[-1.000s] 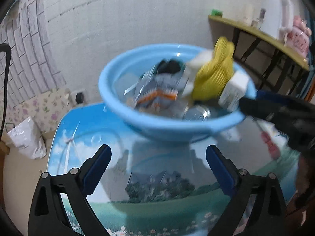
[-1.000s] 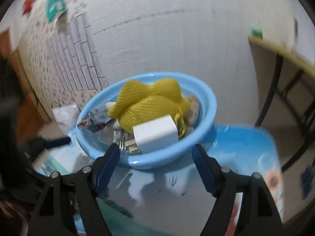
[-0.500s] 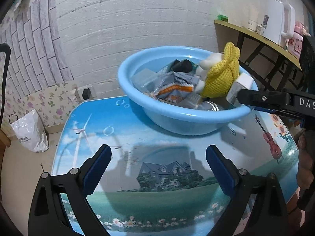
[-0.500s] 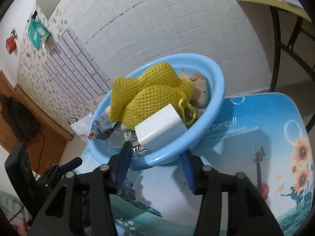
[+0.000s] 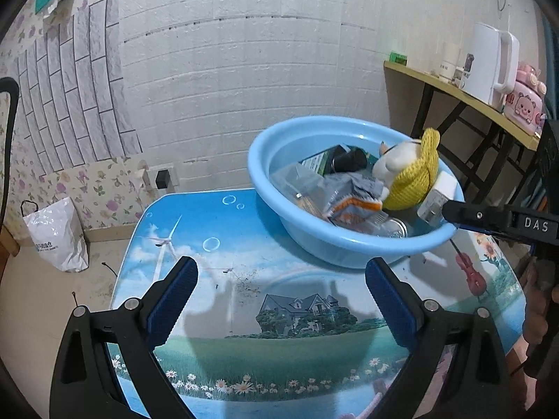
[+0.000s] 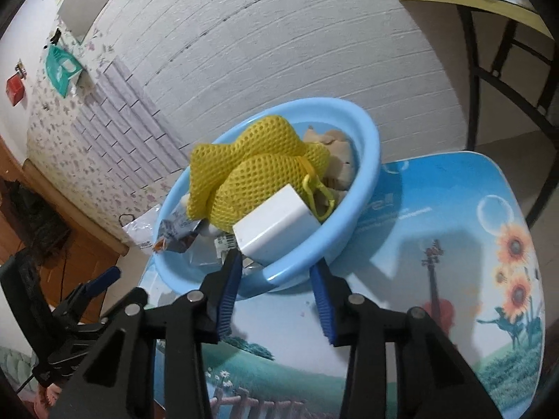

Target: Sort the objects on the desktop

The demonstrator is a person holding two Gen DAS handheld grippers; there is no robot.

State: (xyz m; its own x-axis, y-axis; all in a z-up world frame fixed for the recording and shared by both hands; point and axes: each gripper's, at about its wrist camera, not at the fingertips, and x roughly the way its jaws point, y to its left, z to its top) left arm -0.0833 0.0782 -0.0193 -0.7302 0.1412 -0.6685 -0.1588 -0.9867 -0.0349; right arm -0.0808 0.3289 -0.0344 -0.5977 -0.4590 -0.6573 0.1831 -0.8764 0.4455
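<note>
Left gripper (image 5: 279, 265) hangs over the picture-printed table (image 5: 209, 230) with its jaws spread wide and nothing between them. It hasn't closed at all over the last second.

The action is on the other side. The right gripper (image 6: 276, 265) had been standing off with its fingers well apart. Now they've drawn in narrow around the near rim of the blue basin (image 6: 370, 160), one finger reaching inside beside the white box (image 6: 279, 223), the other under the outer wall. That looks to me like a clamp on the rim, not on any single item.

From the left camera the basin sits at about two o'clock on the table, loaded with the yellow mesh bag (image 6: 251, 178), a plush toy (image 5: 394, 164), a snack packet (image 5: 353, 199) and some dark odds and ends at the back.

So everything is together in the basin. Whether it gets unpacked from here or has been gathered up, I can't say. What I can say is that the whole basin is in hand.
</note>
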